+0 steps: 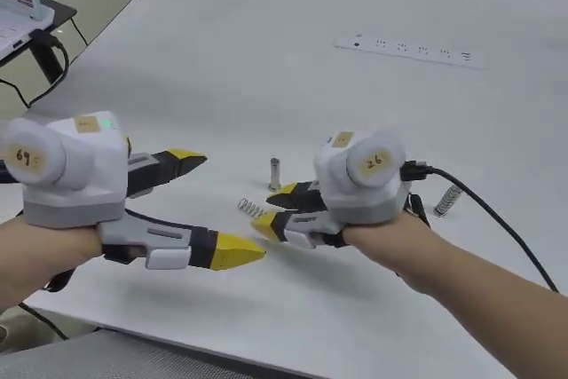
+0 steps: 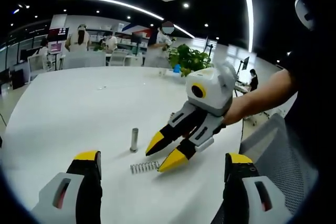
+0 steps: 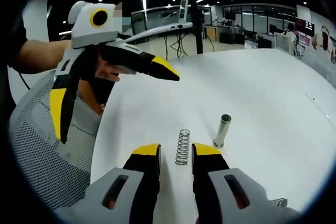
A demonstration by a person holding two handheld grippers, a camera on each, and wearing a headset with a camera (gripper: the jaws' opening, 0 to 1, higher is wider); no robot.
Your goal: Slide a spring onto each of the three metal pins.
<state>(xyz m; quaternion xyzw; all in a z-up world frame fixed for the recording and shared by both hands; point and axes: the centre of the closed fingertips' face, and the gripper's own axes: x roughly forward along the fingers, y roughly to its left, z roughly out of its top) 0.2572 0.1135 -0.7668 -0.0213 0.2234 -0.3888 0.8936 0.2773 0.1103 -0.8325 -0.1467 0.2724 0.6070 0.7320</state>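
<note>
One short metal pin (image 1: 274, 173) stands upright on the white table (image 1: 266, 42). A small spring (image 1: 251, 209) lies flat just in front of it. My right gripper (image 1: 272, 208) is low over the table, open by a narrow gap, its yellow tips at the spring's right end. In the right gripper view the spring (image 3: 182, 146) lies between the fingertips (image 3: 147, 151) unclamped, with the pin (image 3: 222, 129) just right of it. My left gripper (image 1: 215, 206) is wide open and holds nothing, a little left of the spring (image 2: 145, 167) and pin (image 2: 134, 140). A second spring (image 1: 447, 200) lies right of the right gripper.
A white power strip (image 1: 408, 51) lies at the far side of the table. A laptop (image 1: 18, 6) sits on a stand off the table's left. A black cable (image 1: 497, 219) trails from the right gripper. The table's near edge is close below both hands.
</note>
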